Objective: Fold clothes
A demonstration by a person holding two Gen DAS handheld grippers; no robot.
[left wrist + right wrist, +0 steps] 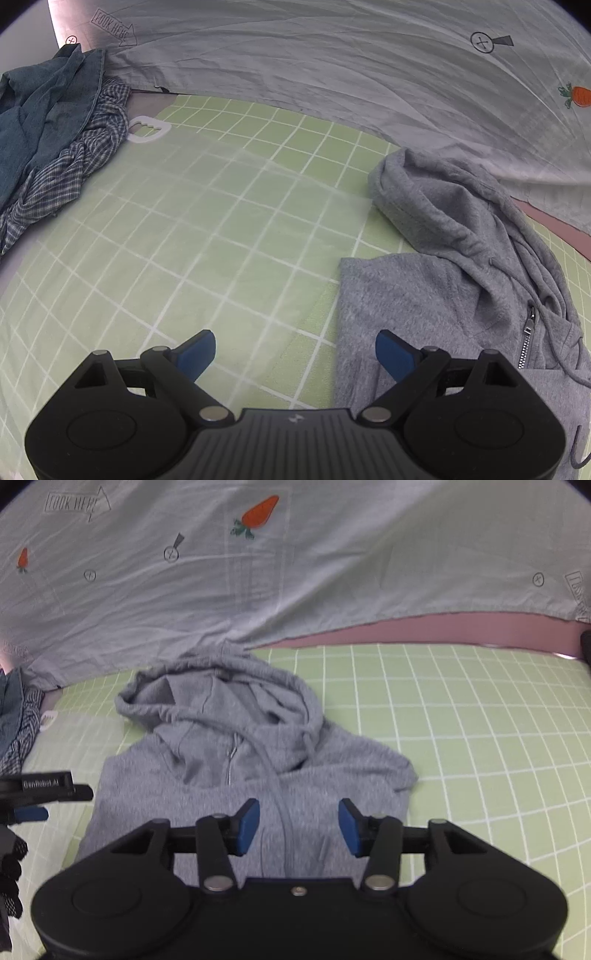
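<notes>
A grey zip-up hoodie (251, 760) lies folded on the green checked sheet (480, 738), hood toward the far side, sleeves tucked in. In the left wrist view the hoodie (443, 295) fills the right side, its zipper showing. My left gripper (295, 350) is open, hovering over the sheet at the hoodie's left edge, nothing between its blue pads. My right gripper (299, 825) is open above the hoodie's chest, the drawstring below the gap. The left gripper (37, 801) also shows at the left edge of the right wrist view.
A pile of clothes, a blue denim garment (40, 110) over a checked shirt (74, 166), lies at the far left beside a white plastic handle (149, 129). A grey sheet with carrot prints (295, 572) hangs behind. A pink edge (443, 631) borders the bed.
</notes>
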